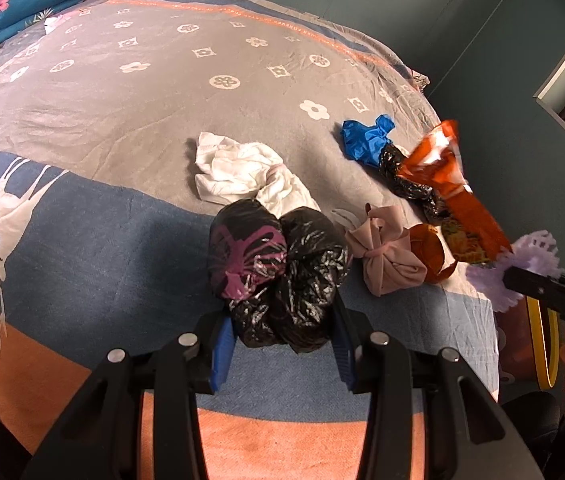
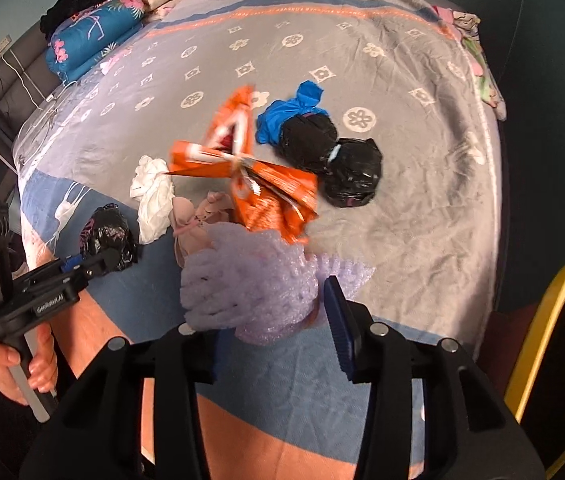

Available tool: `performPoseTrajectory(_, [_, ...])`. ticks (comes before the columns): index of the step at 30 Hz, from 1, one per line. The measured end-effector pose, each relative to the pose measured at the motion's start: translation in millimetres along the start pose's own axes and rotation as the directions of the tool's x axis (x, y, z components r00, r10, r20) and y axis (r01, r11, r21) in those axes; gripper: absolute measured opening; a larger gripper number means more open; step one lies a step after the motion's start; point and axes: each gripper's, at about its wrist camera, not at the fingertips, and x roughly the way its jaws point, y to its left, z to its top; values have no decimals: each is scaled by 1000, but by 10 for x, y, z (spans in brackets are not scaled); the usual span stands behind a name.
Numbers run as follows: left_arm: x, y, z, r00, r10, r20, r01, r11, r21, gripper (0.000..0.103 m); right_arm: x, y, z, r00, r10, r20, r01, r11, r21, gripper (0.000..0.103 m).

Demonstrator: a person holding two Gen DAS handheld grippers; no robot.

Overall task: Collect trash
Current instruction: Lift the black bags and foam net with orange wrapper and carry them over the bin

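A bed covered with a grey, blue and orange blanket (image 1: 122,120) is filling both views, with trash lying scattered across its near right part.

The left gripper (image 1: 282,344) is pinching a knotted black plastic bag (image 1: 282,272) between its blue ribbed pads; the bag is bulging out beyond the fingertips and resting on the blue band of the blanket. From the right wrist view, this same gripper (image 2: 94,264) is appearing at the left, gripped by a bare hand (image 2: 22,364), with the black bag (image 2: 108,236) at its tip.

The right gripper (image 2: 278,316) is pressing a crumpled lilac foam net (image 2: 250,288) against its left finger; whether the right pad is touching the foam, I cannot tell. Just beyond the foam an orange snack wrapper (image 2: 258,176), glossy and motion-blurred, is sticking up in the air.

Farther out, a blue plastic bag (image 2: 290,116) is lying touching two shiny black bags (image 2: 334,160). A crumpled white tissue (image 1: 238,172) is lying just behind the gripped black bag, and a knotted beige cloth bundle (image 1: 382,256) is lying to its right.

White lettering on the left gripper's body is reading roughly "GenRobot.AI". A white deer and flower motifs are printed on the blanket. A yellow-rimmed bin (image 2: 542,320) is standing at the near right, beside the bed.
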Motion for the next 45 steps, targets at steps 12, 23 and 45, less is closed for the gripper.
performPoseTrajectory(12, [-83, 24, -13, 1000, -6, 30, 6, 1000, -10, 39, -320, -306, -249, 995, -99, 0, 99, 995, 27, 40])
performPoseTrajectory(23, [-190, 46, -18, 998, 3, 70, -1, 1000, -21, 39, -855, -446, -345, 988, -89, 126, 81, 994, 67, 36])
performPoseTrajectory(45, [-733, -706, 94, 986, -47, 161, 27, 992, 124, 39, -2144, -677, -599, 927, -115, 356, 75, 990, 123, 35])
